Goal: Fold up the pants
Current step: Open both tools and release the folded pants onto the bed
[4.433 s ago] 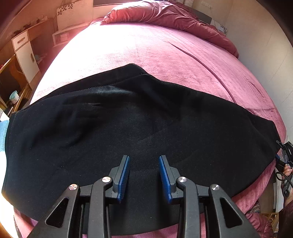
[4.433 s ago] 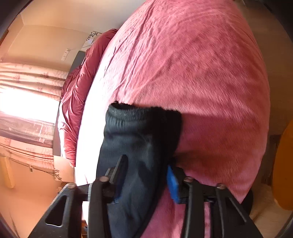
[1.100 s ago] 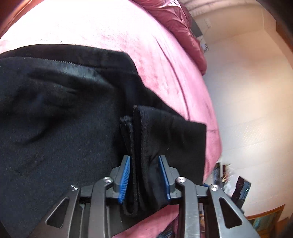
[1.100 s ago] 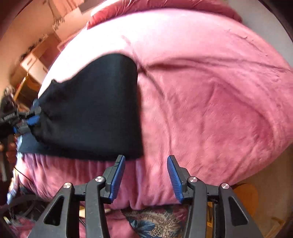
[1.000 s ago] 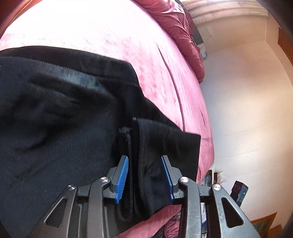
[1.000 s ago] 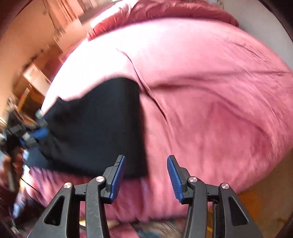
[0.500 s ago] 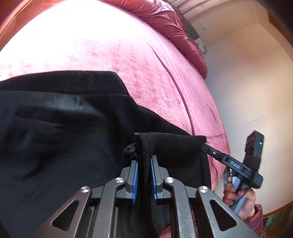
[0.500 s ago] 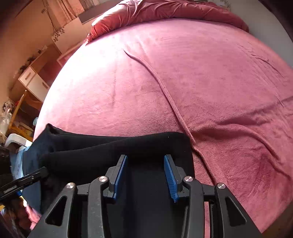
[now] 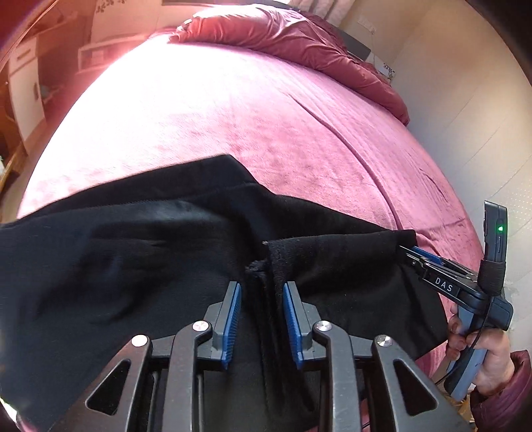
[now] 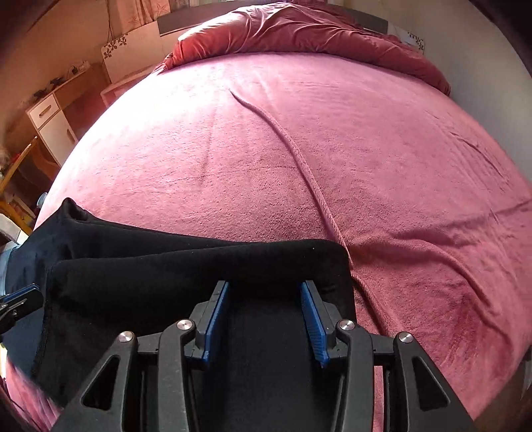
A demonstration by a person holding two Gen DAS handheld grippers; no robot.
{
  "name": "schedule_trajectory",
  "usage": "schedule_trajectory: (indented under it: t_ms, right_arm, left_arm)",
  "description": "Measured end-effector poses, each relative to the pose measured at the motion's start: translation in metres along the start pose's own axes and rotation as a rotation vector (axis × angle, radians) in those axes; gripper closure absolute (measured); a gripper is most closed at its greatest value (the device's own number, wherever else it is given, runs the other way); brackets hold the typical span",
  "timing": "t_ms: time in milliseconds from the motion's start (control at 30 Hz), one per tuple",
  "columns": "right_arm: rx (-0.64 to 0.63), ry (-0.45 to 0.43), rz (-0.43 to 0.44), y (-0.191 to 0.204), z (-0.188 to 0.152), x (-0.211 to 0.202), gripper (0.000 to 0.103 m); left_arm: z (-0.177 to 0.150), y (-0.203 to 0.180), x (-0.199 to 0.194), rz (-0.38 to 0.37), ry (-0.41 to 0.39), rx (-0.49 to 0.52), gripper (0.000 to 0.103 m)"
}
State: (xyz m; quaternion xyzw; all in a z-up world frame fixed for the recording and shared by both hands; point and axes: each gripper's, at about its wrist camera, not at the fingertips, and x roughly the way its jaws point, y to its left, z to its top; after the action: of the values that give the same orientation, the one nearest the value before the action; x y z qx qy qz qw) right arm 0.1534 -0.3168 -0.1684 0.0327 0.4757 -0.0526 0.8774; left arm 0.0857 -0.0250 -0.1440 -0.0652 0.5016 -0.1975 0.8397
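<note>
Black pants [image 9: 126, 252] lie along the near edge of a pink bed [image 9: 266, 126], with the leg end folded back over them. My left gripper [image 9: 261, 292] is open, its blue pads on either side of the bunched cuff edge [image 9: 266, 262]. My right gripper [image 10: 264, 292] is open over the folded black cloth [image 10: 166, 282], near its right fold edge. In the left wrist view the right gripper [image 9: 412, 254] shows at the fold's far corner, held by a hand [image 9: 478, 355]. In the right wrist view the left gripper's tip [image 10: 20, 299] shows at the far left.
A rumpled dark red duvet [image 10: 299, 30] lies at the head of the bed. A long crease [image 10: 292, 149] runs down the pink cover. White drawers and wooden furniture [image 10: 50, 123] stand left of the bed. A pale wall [image 9: 465, 99] is on the right.
My left gripper was shut on the bunched cuff half a second ago and has opened. My right gripper has come in over the folded cloth and stays open.
</note>
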Motion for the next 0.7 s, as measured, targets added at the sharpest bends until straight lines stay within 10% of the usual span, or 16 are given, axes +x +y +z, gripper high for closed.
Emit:
schedule_trajectory:
  t_ms: [267, 700]
  right_arm:
    - [-0.008, -0.072, -0.011, 0.019, -0.013, -0.050, 0.042]
    - [-0.179, -0.029, 0.274, 0.093, -0.063, -0.089, 0.042]
  left_arm:
    - [-0.012, 0.012, -0.048, 0.067, -0.083, 0.008, 0.072]
    - [-0.029, 0.017, -0.064, 0.137, -0.115, -0.010, 0.072]
